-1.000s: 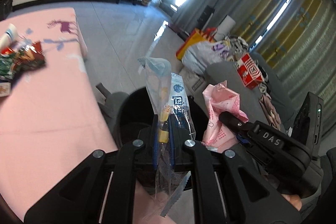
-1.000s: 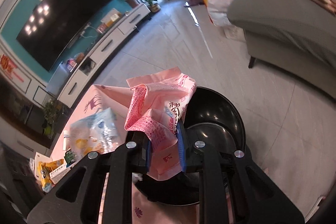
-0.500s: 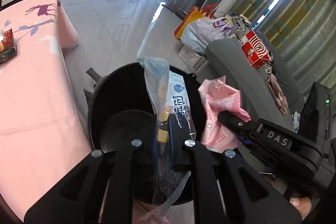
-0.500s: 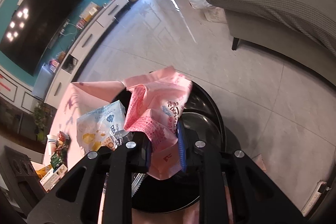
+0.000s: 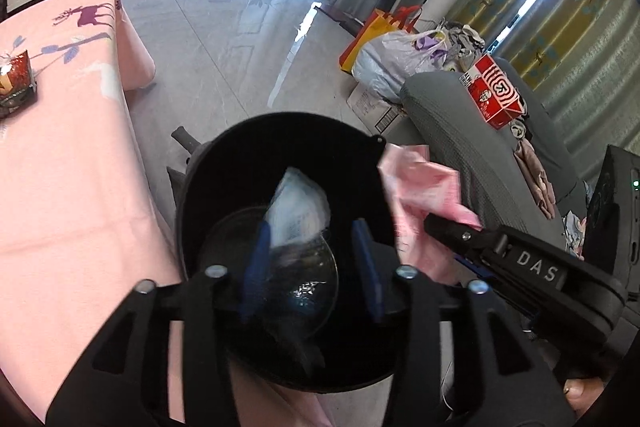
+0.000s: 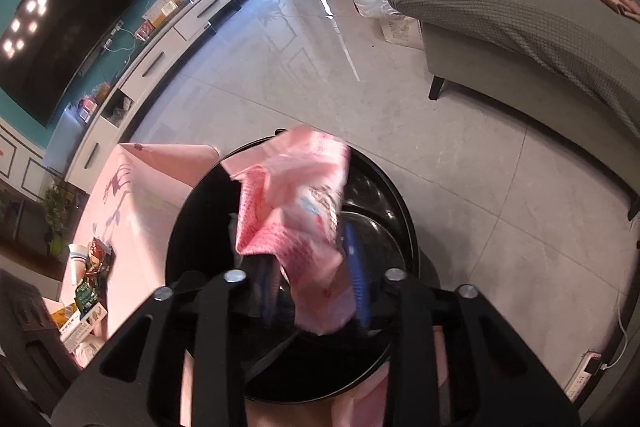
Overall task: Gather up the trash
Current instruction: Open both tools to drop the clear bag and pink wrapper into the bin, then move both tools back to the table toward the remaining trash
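Since 0.5 s ago, both sets of jaws have parted. Left gripper point(image 5: 312, 259) stands open; its clear wrapper point(image 5: 298, 209) has dropped into the black bin point(image 5: 224, 163), blurred, lower end lost in the dark. Right gripper point(image 6: 312, 277) is also spread; the pink wrapper point(image 6: 298, 203) sits loose between its fingers over the bin, smeared, contact unclear. Beside the bin: pink tablecloth point(image 5: 68, 163) carrying snack packets point(image 6: 90, 275). Beyond the bin: grey tiled floor point(image 6: 288, 67), grey sofa point(image 6: 520, 11), TV point(image 6: 68, 27).
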